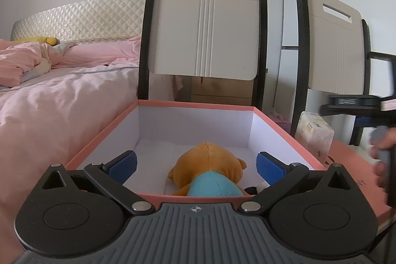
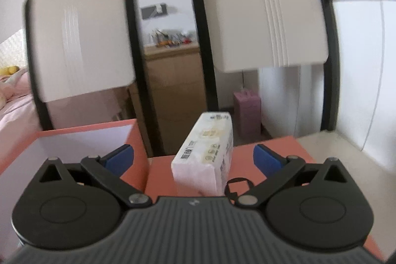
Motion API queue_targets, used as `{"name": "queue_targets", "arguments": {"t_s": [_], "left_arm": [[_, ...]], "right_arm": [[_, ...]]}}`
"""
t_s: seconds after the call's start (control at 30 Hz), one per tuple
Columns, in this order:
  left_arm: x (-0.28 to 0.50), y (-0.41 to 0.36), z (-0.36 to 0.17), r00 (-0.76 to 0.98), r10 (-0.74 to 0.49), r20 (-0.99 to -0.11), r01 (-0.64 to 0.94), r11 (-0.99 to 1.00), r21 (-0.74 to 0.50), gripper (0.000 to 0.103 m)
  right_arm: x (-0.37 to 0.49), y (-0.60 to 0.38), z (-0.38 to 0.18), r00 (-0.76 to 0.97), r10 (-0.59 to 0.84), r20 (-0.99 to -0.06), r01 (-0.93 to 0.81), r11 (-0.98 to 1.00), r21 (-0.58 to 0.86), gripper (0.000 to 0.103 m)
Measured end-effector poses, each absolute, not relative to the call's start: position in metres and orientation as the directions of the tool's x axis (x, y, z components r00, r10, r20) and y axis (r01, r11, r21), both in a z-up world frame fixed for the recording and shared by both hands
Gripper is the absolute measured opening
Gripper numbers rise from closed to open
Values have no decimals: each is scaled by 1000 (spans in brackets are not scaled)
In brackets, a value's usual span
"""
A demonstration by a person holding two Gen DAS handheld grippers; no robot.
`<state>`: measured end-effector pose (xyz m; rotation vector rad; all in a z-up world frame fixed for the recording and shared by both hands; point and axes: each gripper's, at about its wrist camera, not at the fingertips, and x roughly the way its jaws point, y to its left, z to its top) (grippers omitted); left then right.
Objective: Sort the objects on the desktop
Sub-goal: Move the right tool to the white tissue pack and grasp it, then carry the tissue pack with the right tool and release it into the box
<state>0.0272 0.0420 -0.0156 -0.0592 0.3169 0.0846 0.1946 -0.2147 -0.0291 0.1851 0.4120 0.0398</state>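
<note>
Nearest the left wrist camera, the left tool (image 1: pixel 195 166) has its blue-padded fingers (image 1: pixel 122 165) spread wide apart and empty, reaching over the near rim of the pink box (image 1: pixel 279 125). Inside the box, on its white floor, the plush toy (image 1: pixel 210 170) lies between the two fingers without touching either; it shows an orange-brown head and a light blue body. The box's near wall cuts off its lower part, and a small black-and-white scrap beside it, near the right-hand pad, is too hidden to identify.

Just right of the box stands the tissue pack (image 1: pixel 314 135), its lower end hidden behind the box wall. Further right, a blurred hand (image 1: pixel 382 152) and a dark device are smeared and cut by the frame edge. Behind the box rise two chairs (image 1: pixel 205 26) with cream backs; left of it lies a bed (image 1: pixel 57 95) with pink bedding.

In the right wrist view, which is blurred, the right tool (image 2: pixel 193 160) is likewise spread apart and holding nothing. The tissue pack (image 2: pixel 208 155) stands between its fingers on the flat pink lid (image 2: pixel 284 142), just right of the box (image 2: pixel 133 137), touching neither pad as far as the blur allows. A black mark on the lid is partly covered by the tool body. The worktop (image 2: pixel 346 155) shows pale at the right of the lid.
</note>
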Motion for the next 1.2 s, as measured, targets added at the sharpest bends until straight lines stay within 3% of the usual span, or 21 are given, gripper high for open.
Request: {"name": "queue_targets", "arguments": {"t_s": [0.13,0.4,0.5,0.53,0.73,1.2], "left_arm": [[29,42,-17,944,76,-321,-94,995,-41,103],[32,46,-19,937,85,-338,-106,993,-43,103],[32,46,-19,937,87,-338,-107,993,-43,103],[32,45,-19,937,87,-338,-107,993,-41,103],[31,42,-19,938,84,-335,-100,995,-31,103],[30,41,-20,940,85,-330,-100,995,-28,103]], "right_arm": [[227,-210,-49,893,77,-443,22,977,213,103],[248,-202,-68,889,74,-452,6,985,174,102],[253,-200,-73,888,72,-455,4,986,164,86],[255,-199,-74,887,71,-455,3,987,161,76],[254,-203,-74,894,60,-445,14,987,160,61],[219,-208,-28,946,130,-297,-69,976,207,54]]}}
